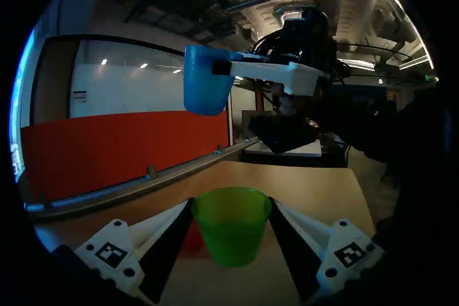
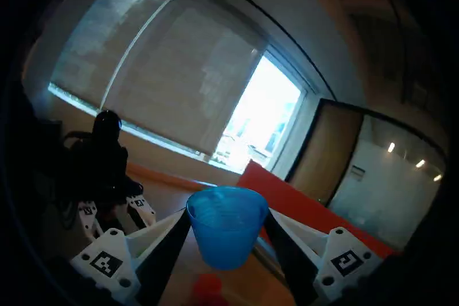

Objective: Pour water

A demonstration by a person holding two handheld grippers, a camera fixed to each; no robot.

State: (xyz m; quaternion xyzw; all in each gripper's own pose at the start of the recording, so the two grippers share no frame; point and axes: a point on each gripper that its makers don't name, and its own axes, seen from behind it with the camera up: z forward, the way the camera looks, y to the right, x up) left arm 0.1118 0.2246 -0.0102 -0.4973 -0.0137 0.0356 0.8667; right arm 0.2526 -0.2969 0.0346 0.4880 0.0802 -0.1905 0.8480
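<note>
Nearest in the left gripper view, the left gripper (image 1: 231, 207) has its two fingers closed part-way onto a translucent green plastic cup (image 1: 232, 231), one pressing each side, holding it upright over a pale wooden table (image 1: 321, 185). A small red object (image 1: 192, 238), too hidden to identify, sits just behind the cup. Farther off and higher, the right gripper (image 1: 225, 67) pinches a blue plastic cup (image 1: 203, 82), mouth up, well above the green one and off to one side. In the right gripper view, both fingers of the right gripper (image 2: 226, 214) press the walls of the blue plastic cup (image 2: 225, 234). Whether it carries water cannot be told. The likely risk is tipping from such a height before the rims line up. The stream would then miss or splash onto the table, and a hard squeeze could buckle the thin walls.
</note>
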